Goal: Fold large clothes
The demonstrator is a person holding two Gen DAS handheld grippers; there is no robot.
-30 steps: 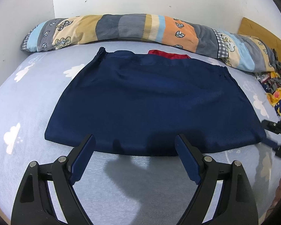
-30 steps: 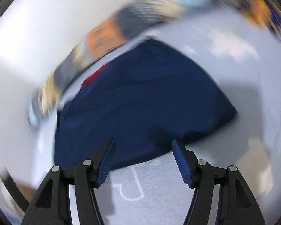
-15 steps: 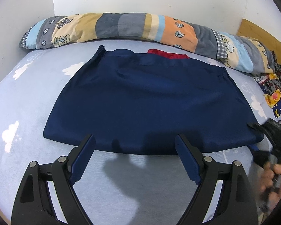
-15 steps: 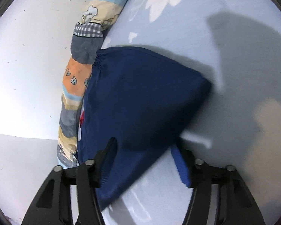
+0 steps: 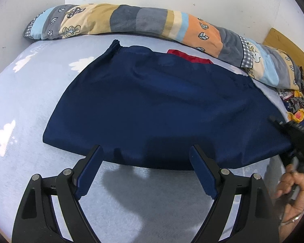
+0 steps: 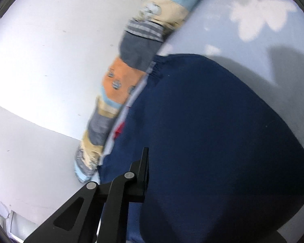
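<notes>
A large navy blue garment lies flat on the light blue bed, with a red patch at its far edge. My left gripper is open and empty, its fingertips just short of the garment's near hem. My right gripper is at the garment's right corner in the left wrist view. In the right wrist view the navy cloth drapes over the right finger and only the left finger shows; the jaws look shut on the cloth.
A long patchwork bolster lies along the white wall behind the garment. A pile of patterned clothes sits at the right by a wooden board. The bed sheet has white cloud prints.
My right gripper moved onto the garment's right corner and closed on it; the cloth now fills its view. My left gripper stayed open and edged slightly closer to the hem.
</notes>
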